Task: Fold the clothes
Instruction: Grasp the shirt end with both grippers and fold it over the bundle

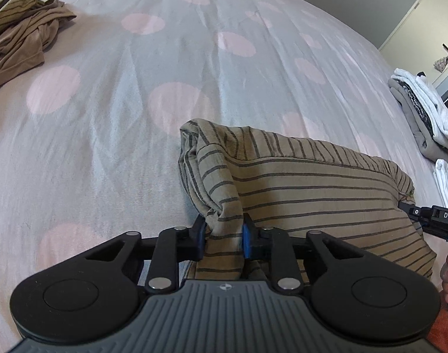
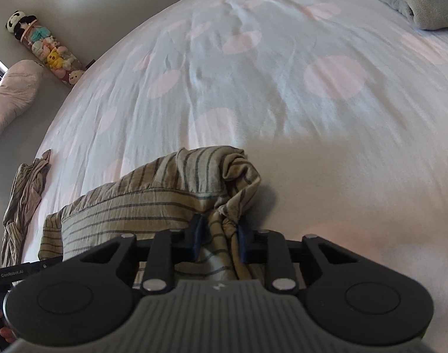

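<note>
Lying partly folded near the front edge of the bed: a tan, dark-striped soft cotton garment (image 1: pixel 312 188), its two near corners bunched and lifted. Gripping the left corner between the blue pads of the left hand-held gripper (image 1: pixel 224 235), with cloth filling the gap; gripping the right corner the same way in the right hand-held gripper (image 2: pixel 221 235), jaws closed on a gathered wad of fabric.

Judging the step as carrying the near edge over to make the next fold. Doing it well probably means raising both corners together, keeping the edge between them taut and level, then laying it square onto the far edge rather than dragging the whole piece across the grey bed sheet with pale pink dots (image 1: pixel 179 58). Risking a crooked crease, since each grip is holding a crumpled bunch, not a flat hem.

Waiting further out: a heap of brown and striped clothes (image 1: pixel 21 35) at the far left, and a stack of folded white and grey laundry (image 1: pixel 424 111) at the right.
</note>
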Tool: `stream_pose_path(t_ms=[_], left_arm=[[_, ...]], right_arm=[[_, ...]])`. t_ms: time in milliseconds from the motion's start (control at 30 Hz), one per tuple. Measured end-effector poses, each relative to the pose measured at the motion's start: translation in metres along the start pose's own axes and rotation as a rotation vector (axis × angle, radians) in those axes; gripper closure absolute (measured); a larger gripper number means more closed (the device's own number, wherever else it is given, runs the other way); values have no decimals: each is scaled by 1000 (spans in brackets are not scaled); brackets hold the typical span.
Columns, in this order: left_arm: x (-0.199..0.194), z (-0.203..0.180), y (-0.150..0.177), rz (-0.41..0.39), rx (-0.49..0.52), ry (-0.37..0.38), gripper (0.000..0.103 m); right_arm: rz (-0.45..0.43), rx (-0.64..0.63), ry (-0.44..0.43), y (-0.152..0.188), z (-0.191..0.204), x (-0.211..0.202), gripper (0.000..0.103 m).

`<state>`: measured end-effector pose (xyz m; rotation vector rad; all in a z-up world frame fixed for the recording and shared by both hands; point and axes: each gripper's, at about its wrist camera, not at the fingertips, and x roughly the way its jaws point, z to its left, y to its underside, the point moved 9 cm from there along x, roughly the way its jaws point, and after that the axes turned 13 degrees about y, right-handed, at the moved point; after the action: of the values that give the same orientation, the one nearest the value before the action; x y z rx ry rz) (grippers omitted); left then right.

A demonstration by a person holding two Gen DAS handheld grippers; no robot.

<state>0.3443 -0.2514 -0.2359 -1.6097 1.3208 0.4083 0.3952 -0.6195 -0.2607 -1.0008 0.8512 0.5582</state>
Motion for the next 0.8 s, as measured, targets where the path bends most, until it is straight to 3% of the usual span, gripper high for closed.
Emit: stream_pose_path(t_ms=[367,800], left_arm=[[-15,-3,-9,-82,-11,58,94],[-44,-19,-23,-221,47,153,95]], right_arm=[[-129,-154,133,-7,17,-22,92],[-260,-170,199,-26,58,-83,97]])
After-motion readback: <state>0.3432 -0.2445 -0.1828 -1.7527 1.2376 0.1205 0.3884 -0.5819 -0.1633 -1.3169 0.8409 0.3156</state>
